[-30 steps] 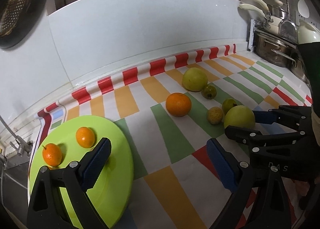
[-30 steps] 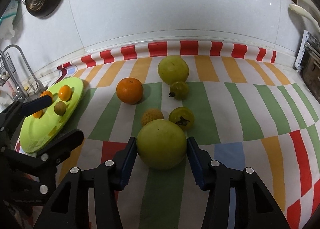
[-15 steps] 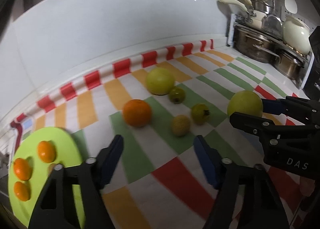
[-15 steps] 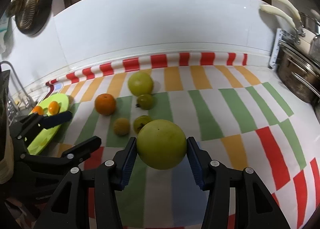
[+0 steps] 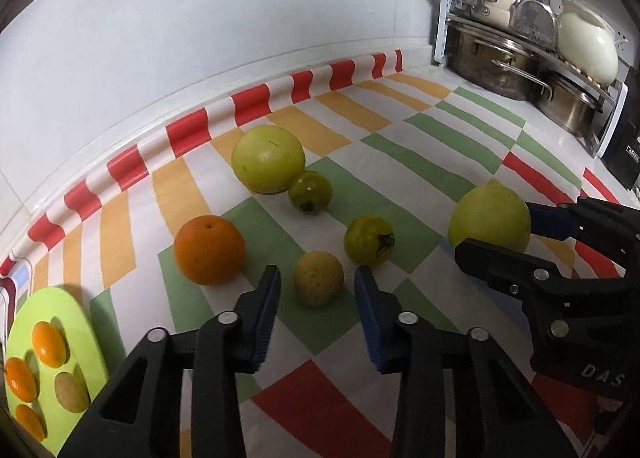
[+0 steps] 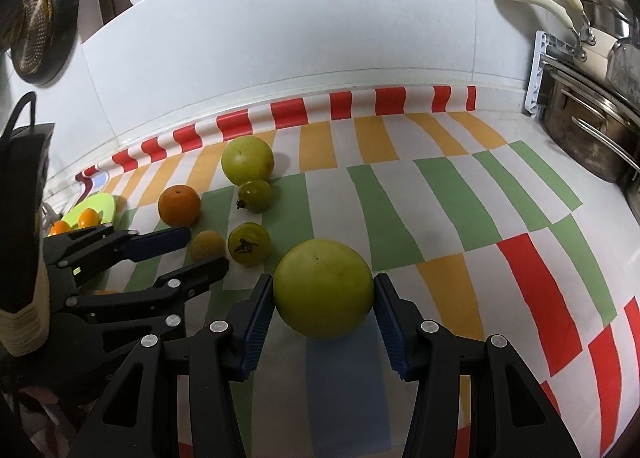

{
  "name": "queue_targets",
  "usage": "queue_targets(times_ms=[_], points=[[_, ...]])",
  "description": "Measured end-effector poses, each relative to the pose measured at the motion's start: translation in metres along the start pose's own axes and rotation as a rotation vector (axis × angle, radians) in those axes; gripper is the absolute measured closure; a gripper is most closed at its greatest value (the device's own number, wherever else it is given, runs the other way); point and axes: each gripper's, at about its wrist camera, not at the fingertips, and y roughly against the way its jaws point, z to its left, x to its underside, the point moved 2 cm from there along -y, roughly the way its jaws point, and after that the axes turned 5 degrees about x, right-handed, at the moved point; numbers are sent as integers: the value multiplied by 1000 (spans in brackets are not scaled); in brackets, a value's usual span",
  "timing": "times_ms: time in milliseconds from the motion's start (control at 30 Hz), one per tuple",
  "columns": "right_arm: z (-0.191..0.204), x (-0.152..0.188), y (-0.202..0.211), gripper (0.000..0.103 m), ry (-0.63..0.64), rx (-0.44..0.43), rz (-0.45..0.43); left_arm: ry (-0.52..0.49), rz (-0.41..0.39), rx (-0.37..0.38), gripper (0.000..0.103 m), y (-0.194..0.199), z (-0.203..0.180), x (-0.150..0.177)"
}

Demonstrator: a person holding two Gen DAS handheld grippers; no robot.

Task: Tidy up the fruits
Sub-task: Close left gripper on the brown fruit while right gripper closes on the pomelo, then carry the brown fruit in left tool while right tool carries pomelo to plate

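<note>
my left gripper (image 5: 316, 290) off green plate (image 5: 86, 322) now, jaws closing around small yellow fruit (image 5: 318, 278) on counter, pads not yet touching. my right gripper (image 6: 323, 312) pinches big green fruit (image 6: 323, 288), lifted clear. next fruit nearly taken.

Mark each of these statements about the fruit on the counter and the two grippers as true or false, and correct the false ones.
1. The right gripper holds a large green fruit between its jaws. True.
2. The left gripper is clamped on the orange. False: its jaws are closing around the small yellow fruit, and gaps show on both sides; the orange lies beside it, untouched.
3. The green plate holds only small fruits. True: several small orange ones and a brownish one.
4. Two large green fruits lie on the cloth. False: one lies there; the other is in the right gripper.
5. Pots stand at the right end of the counter. True.
</note>
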Motion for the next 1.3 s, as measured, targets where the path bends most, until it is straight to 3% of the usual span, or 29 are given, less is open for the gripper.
queue_targets(times_ms=[67, 133, 533, 1300], points=[[-1, 0, 0, 52, -2, 2, 0, 8, 6, 6, 69, -2, 1, -1], [-2, 0, -2, 52, -4, -2, 3, 14, 17, 12, 77, -4, 1, -1], [2, 0, 3, 52, 4, -7, -2, 48, -8, 12, 77, 18, 2, 4], [40, -4, 64, 52, 96, -78, -91, 145, -150, -72, 77, 116, 8, 26]])
